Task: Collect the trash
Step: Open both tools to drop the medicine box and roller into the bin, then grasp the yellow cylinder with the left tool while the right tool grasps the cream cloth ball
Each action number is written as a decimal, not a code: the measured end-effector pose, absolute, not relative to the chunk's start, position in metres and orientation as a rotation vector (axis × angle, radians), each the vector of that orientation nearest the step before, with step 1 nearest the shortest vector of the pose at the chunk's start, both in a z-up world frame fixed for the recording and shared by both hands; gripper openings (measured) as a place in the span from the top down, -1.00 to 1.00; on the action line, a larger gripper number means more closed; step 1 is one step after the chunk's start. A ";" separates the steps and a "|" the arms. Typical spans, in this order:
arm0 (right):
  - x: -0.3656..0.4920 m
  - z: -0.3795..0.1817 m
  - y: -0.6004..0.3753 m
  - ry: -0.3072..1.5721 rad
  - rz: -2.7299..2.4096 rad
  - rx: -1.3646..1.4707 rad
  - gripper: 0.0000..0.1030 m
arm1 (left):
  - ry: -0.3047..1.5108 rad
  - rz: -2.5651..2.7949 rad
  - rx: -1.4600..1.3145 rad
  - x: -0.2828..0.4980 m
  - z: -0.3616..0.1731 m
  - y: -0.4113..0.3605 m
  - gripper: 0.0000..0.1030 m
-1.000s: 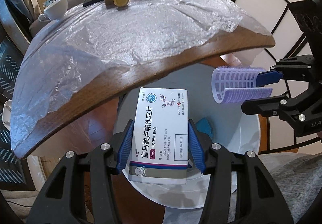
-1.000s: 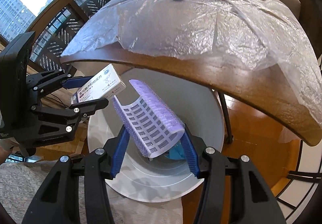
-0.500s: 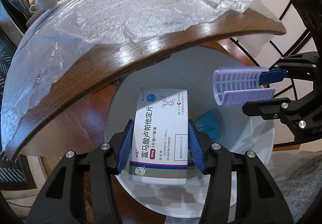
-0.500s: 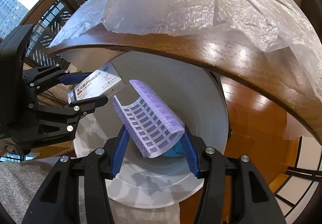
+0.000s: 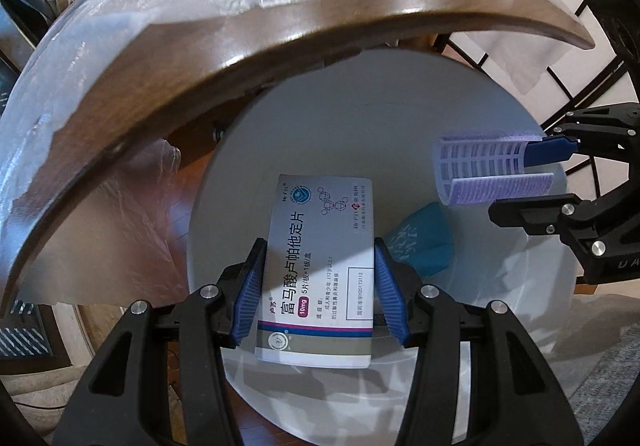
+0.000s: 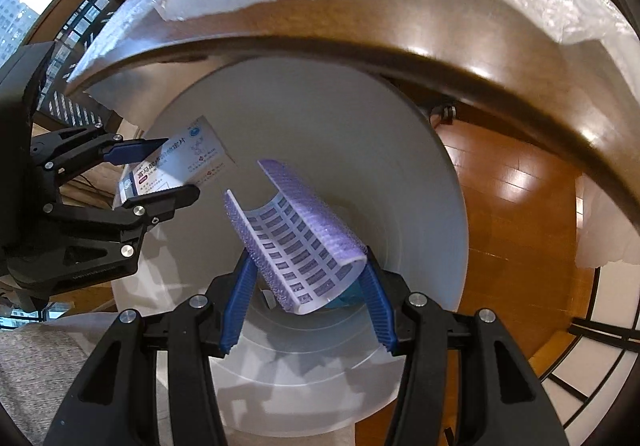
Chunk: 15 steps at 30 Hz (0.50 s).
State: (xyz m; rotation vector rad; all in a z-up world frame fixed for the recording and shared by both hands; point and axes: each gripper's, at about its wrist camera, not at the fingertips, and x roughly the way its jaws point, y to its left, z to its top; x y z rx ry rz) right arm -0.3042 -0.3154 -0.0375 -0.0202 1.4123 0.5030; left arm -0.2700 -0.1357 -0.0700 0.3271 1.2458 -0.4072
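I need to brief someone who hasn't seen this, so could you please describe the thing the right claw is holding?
Find the big white bin below the edge of the round wooden table. Over its mouth the right claw grips a purple hair roller, a split, bristly plastic tube with a grid of slots. The white medicine box beside it, held by the left claw, is flat and printed.

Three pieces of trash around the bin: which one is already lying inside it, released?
The blue packet at the bottom of the white bin. The medicine box and purple hair roller are each clamped in a gripper above it.
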 end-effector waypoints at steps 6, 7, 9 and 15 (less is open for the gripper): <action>-0.298 -0.044 -0.308 1.420 0.493 -0.041 -0.05 | 1.246 -0.407 0.341 -0.266 -0.075 -0.139 -0.05; -0.298 -0.043 -0.307 1.413 0.483 -0.053 -0.14 | 1.242 -0.396 0.350 -0.266 -0.075 -0.140 -0.11; -0.300 -0.040 -0.309 1.396 0.471 -0.057 -0.36 | 1.232 -0.376 0.355 -0.266 -0.073 -0.143 -0.36; -0.297 -0.032 -0.313 1.384 0.453 -0.047 -0.47 | 1.250 -0.368 0.331 -0.262 -0.072 -0.141 -0.37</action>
